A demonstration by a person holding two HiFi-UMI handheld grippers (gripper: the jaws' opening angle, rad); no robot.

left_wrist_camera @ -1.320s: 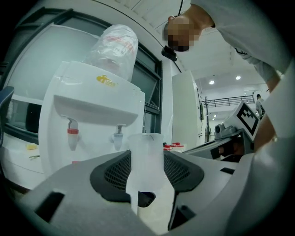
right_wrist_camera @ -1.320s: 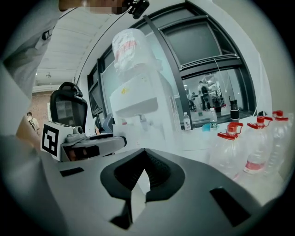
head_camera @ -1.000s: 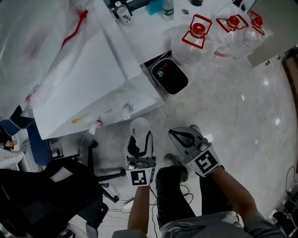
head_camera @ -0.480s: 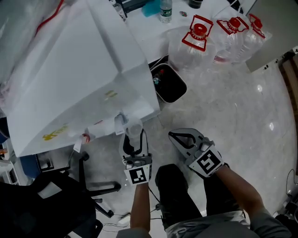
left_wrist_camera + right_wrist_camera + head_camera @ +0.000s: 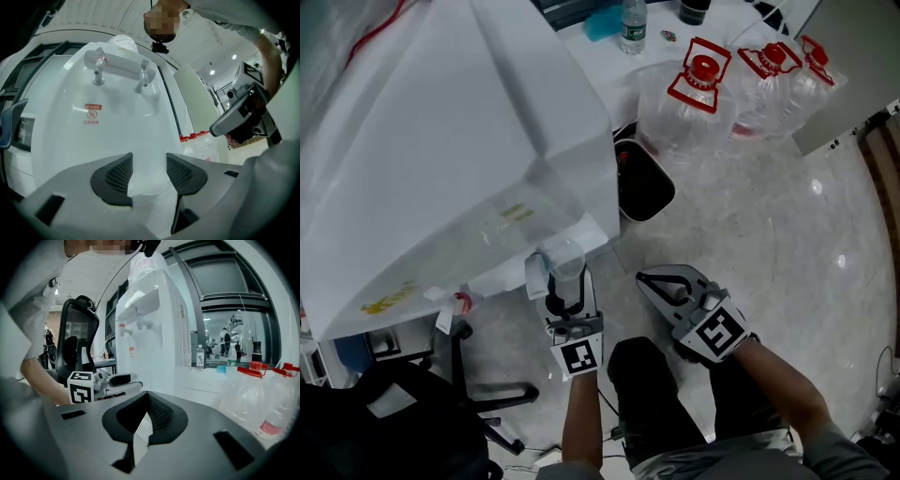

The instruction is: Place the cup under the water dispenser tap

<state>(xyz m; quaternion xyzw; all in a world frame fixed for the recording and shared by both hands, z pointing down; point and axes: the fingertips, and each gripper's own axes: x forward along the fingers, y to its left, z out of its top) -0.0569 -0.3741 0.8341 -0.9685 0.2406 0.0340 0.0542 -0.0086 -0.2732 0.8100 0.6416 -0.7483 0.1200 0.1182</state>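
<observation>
1. Left gripper (image 5: pixel 570 286): jaws clamped on a clear plastic cup (image 5: pixel 566 257), held upright at the front of the white water dispenser (image 5: pixel 459 178), just beside and below its taps (image 5: pixel 98 75). Not yet set down.
2. Right gripper (image 5: pixel 147 420): jaws together, empty, held apart to the right.
3. Risks: the cup wall looks thin, so a hard squeeze could buckle it. The rim could knock a tap if raised. Placed off-centre, water would miss it.
4. No tray visible under the taps, so I cannot tell what the cup would stand on.
5. Floor (image 5: pixel 769 225): pale, glossy, stone-look. Around it: large water jugs (image 5: pixel 698 89) with red caps, a black bin (image 5: pixel 645 187), an office chair (image 5: pixel 403 422).
</observation>
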